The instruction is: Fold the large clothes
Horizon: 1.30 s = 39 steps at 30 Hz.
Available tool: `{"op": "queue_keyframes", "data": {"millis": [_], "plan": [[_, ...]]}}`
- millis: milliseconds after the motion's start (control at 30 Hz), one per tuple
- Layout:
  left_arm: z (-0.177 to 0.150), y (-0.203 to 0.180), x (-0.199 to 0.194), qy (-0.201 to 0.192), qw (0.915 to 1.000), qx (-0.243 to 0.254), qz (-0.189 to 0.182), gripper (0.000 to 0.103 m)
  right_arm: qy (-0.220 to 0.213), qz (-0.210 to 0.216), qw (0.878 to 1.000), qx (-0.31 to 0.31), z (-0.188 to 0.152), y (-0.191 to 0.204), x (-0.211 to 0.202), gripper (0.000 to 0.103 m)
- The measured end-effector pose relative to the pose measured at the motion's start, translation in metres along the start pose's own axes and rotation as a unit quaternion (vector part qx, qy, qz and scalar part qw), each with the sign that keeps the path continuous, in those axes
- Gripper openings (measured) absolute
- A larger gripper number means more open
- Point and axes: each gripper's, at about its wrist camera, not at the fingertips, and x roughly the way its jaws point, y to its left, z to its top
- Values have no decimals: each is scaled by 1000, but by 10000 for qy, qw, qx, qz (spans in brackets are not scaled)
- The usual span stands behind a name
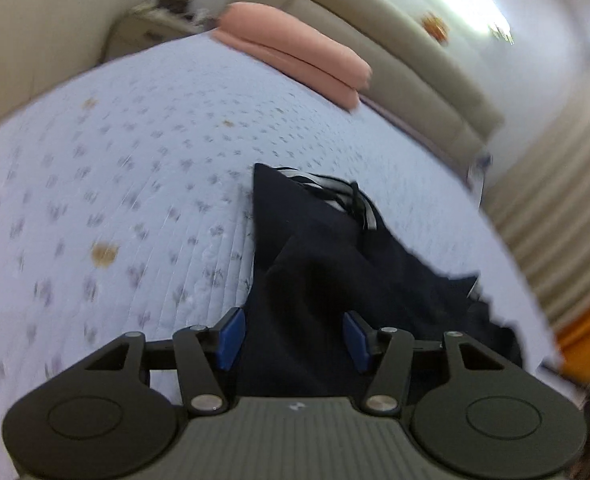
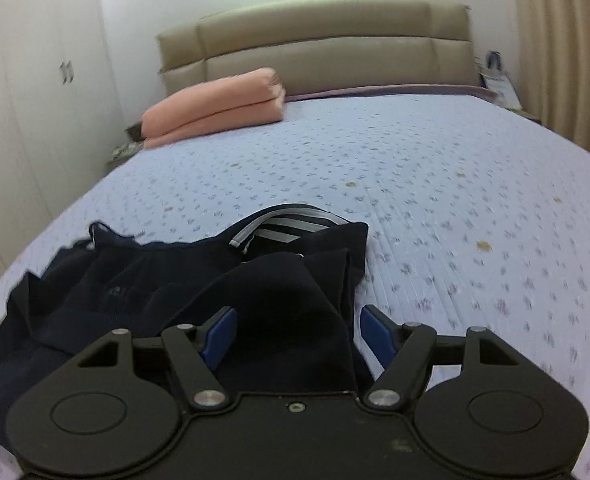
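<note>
A dark navy garment (image 2: 183, 280) lies on the bed, near its foot edge, partly folded, with one dark layer doubled over the rest. Its fabric is rumpled into soft ridges, and corners stick out along one side. At the far end, grey-and-white striped trim (image 2: 279, 220) shows at an opening, curving like a neckline.

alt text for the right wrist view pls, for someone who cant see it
The right tongs hang open over a crumpled dark navy garment lying on a pale floral bedspread, cloth between the blue pads. A folded pink blanket sits near the beige headboard.
</note>
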Motion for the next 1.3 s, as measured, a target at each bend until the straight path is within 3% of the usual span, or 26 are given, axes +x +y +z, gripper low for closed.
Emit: {"op": "queue_keyframes", "data": {"millis": [100,400,467,500,533,600,667,967,1167,1300], "plan": [[6,-11,15,86,9988,477,-16,57,193,-37,9991,-373,7,-2,19,85],[28,-22,72,578,9952,747,-268,67,738,464,9918,-938,22,8,77,88],[30,-23,80,699,9940,769,-353,68,899,590,9903,-881,20,9,86,77],[30,-26,81,690,9933,865,-336,65,905,602,9900,-900,18,11,89,53],[28,-29,79,595,9929,998,-240,53,845,494,9902,-998,16,15,87,24],[23,-34,73,457,9919,1180,131,24,631,431,9899,-1198,12,22,77,17],[18,-30,63,323,9929,1124,192,10,397,401,9896,-1321,7,27,63,16],[7,-45,0,-516,9891,1378,-107,10,-377,253,9877,-1498,3,42,4,14],[36,-71,-23,-1278,9833,1271,-272,9,-1164,26,9820,-1485,30,53,-23,12],[73,-90,-21,-1803,9761,1197,-212,10,-1873,-331,9702,-1501,65,58,-25,11]]}}
